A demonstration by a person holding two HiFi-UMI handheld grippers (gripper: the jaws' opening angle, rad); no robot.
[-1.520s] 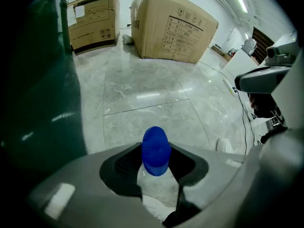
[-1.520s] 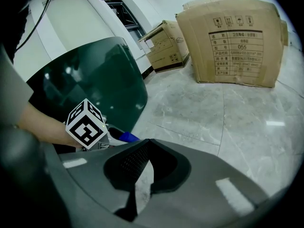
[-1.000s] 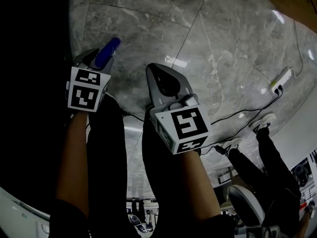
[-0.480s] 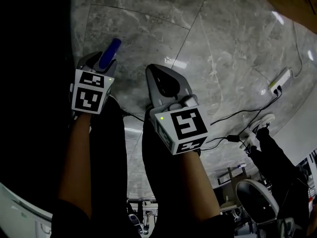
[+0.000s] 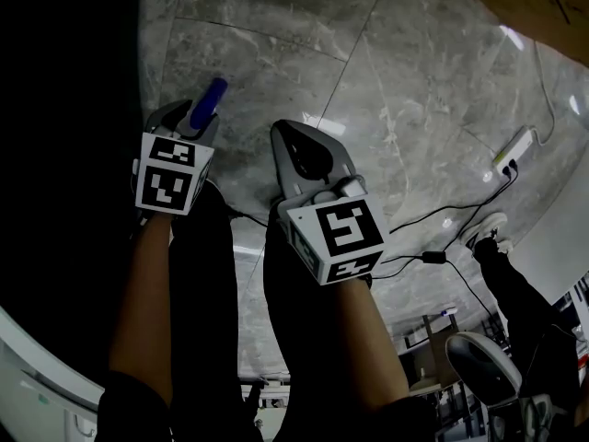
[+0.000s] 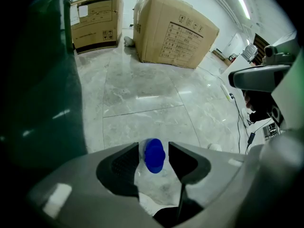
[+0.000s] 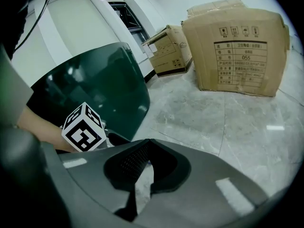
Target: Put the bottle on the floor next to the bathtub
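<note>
1. The left hand-held gripper (image 5: pixel 187 120) has its jaws clamped on the bottle (image 6: pixel 154 156), and the blue cap pokes out past the jaw tips.
2. The bottle is held over the grey marble floor (image 5: pixel 386 72), just right of the dark green bathtub (image 6: pixel 40 89).
3. The right hand-held gripper (image 7: pixel 148 142) is just right of the left one, its jaws together with nothing between them.
4. A large cardboard box (image 6: pixel 173 30) stands on the far floor, and a power strip (image 5: pixel 515 150) lies at the right.
</note>
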